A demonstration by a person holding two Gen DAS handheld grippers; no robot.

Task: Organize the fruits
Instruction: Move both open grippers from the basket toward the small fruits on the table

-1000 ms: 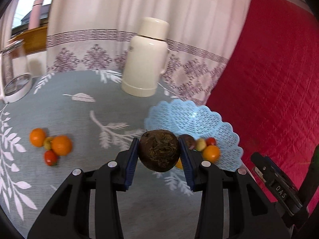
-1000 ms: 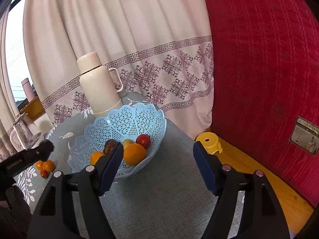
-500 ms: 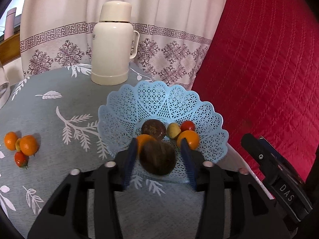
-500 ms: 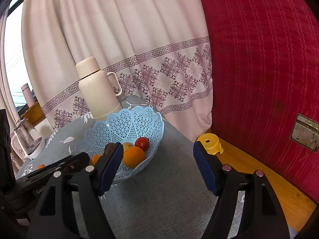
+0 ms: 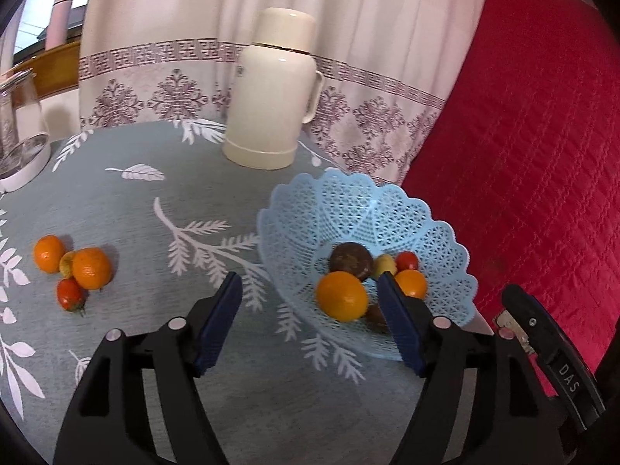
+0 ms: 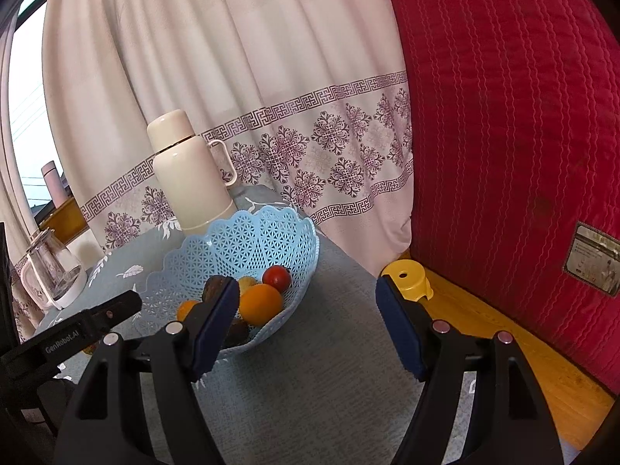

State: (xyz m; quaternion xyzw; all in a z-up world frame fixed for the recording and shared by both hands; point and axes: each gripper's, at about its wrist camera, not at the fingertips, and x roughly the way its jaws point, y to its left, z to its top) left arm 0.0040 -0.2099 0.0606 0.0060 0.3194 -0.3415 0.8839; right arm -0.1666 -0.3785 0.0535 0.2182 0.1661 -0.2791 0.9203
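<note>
Left tool stands wide apart and empty before the blue lattice basket (oranges, tomato, dark fruit inside); right tool also apart.

A cream thermos flask with a side handle stood upright near the far edge of the table, which wore a grey-blue cloth printed with white leaves. At the table's far left corner sat a clear glass jug on a white base. A pale curtain with a purple key-pattern border hung behind. A red quilted cover rose beyond the right edge, a yellow plastic stool below it.
</note>
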